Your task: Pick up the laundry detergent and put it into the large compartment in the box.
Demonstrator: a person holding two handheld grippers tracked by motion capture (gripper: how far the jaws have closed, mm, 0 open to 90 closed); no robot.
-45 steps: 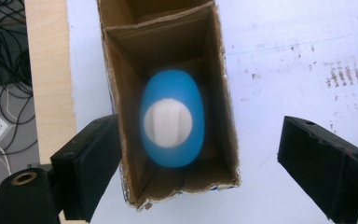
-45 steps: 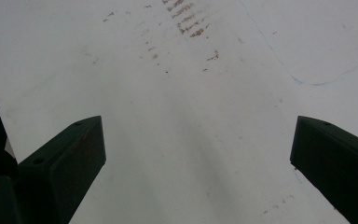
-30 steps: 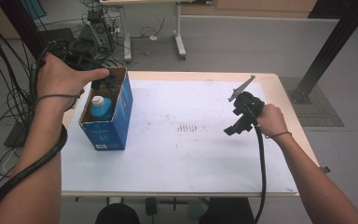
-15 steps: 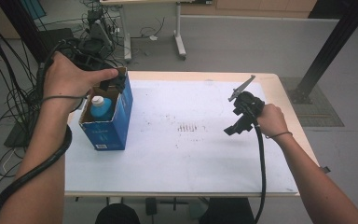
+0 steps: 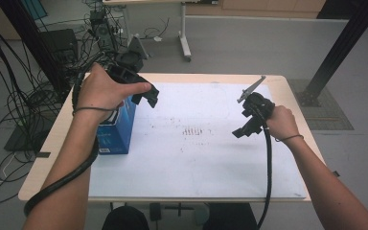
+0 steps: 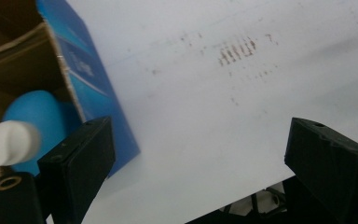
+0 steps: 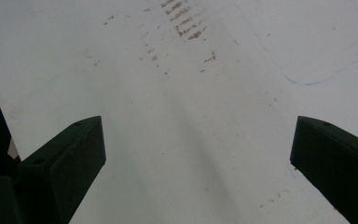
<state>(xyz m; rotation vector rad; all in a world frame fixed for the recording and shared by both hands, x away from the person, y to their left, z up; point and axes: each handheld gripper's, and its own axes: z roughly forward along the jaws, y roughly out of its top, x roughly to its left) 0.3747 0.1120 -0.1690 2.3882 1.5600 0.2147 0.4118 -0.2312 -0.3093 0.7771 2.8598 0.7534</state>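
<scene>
An open blue carton (image 5: 118, 130) stands at the left end of the table on the white sheet (image 5: 196, 158). In the left gripper view the carton (image 6: 91, 74) holds a blue bottle (image 6: 30, 109) with a white cap (image 6: 8, 142). My left gripper (image 5: 146, 95) hangs above the carton's right edge, and its jaws (image 6: 200, 140) are open and empty. My right gripper (image 5: 243, 129) hovers low over the right half of the sheet, open (image 7: 200, 135) with nothing between its jaws.
Brown smudges (image 5: 195, 130) mark the middle of the sheet. The wooden table rim (image 5: 52, 139) borders the sheet. Cables (image 5: 14, 110) and equipment lie on the floor at the left, and a black post (image 5: 335, 52) rises at the back right.
My left gripper has risen out of the carton and swung right, empty, with the bottle left inside. The right gripper has stayed put.
</scene>
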